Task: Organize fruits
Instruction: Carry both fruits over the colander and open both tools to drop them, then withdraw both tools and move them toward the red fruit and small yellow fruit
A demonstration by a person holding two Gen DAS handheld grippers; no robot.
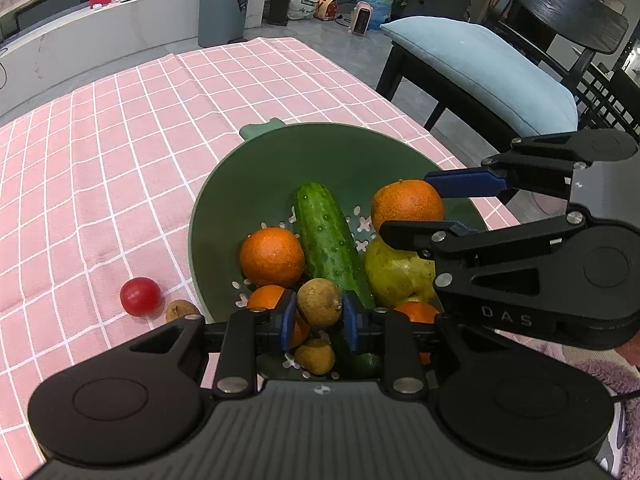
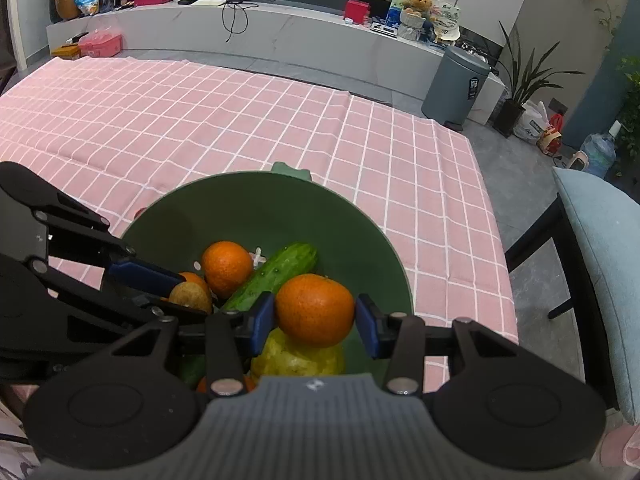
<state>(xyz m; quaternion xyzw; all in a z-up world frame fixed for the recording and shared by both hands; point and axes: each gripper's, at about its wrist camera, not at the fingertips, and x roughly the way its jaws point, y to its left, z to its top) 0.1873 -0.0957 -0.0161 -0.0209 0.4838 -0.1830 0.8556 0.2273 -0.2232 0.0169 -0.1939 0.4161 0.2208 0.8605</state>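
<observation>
Left gripper point(image 1: 319, 320): a small brown longan point(image 1: 319, 302) is pinched between the blue pads, low over the near side of the green colander point(image 1: 256, 168).
Right gripper point(image 2: 315, 320): a mandarin point(image 2: 315, 309) is clamped at its widest girth, above a yellow-green pear point(image 2: 298, 358) in the same colander.
Colander contents: a cucumber point(image 1: 330, 242) is laid across the middle, with further mandarins beside it (one is half hidden under the left gripper).
Outside the colander: a cherry tomato point(image 1: 140, 296) and a second longan point(image 1: 181, 311) are left on the pink checked tablecloth point(image 1: 120, 152), just beside the rim.
Handling, longan: judged light, with a thin brittle shell; a gentle pinch across the middle is advised.
Handling, mandarin: judged soft-skinned and round, so it may roll; pads are best kept on the equator.
</observation>
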